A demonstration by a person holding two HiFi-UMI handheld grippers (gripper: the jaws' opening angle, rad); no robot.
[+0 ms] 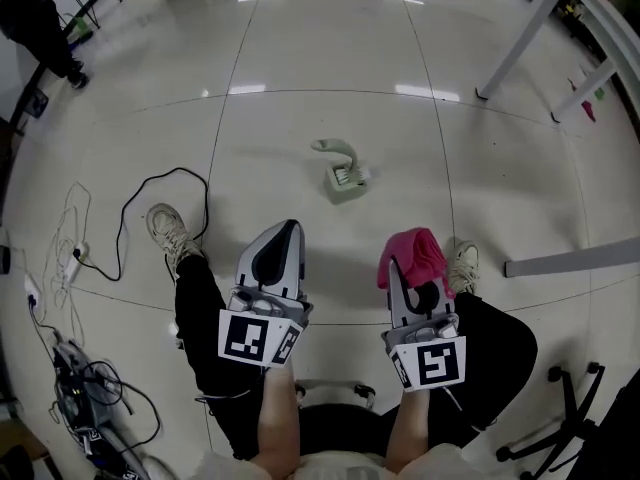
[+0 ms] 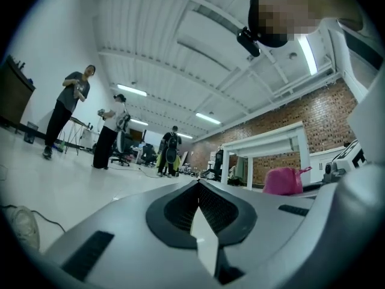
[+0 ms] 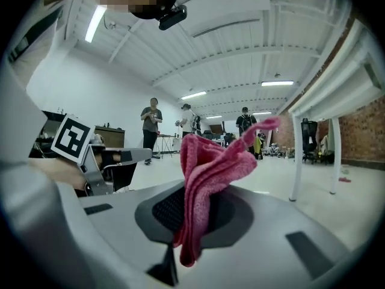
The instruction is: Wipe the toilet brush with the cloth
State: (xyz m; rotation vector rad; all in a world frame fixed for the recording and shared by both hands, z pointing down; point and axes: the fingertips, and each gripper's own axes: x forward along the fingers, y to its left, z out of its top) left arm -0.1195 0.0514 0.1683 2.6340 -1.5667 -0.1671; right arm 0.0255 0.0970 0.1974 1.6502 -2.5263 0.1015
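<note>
right gripper: fingers clamped on a fold of the pink cloth, which stood bunched above them; judged soft, light and floppy, unlikely to slip. left gripper: fingers pressed together, nothing between them. toilet brush stood in its pale holder on the floor, ahead of both grippers and well apart; judged light, stiff, smooth plastic, best held by the curved handle, and the holder might lift with it.
</note>
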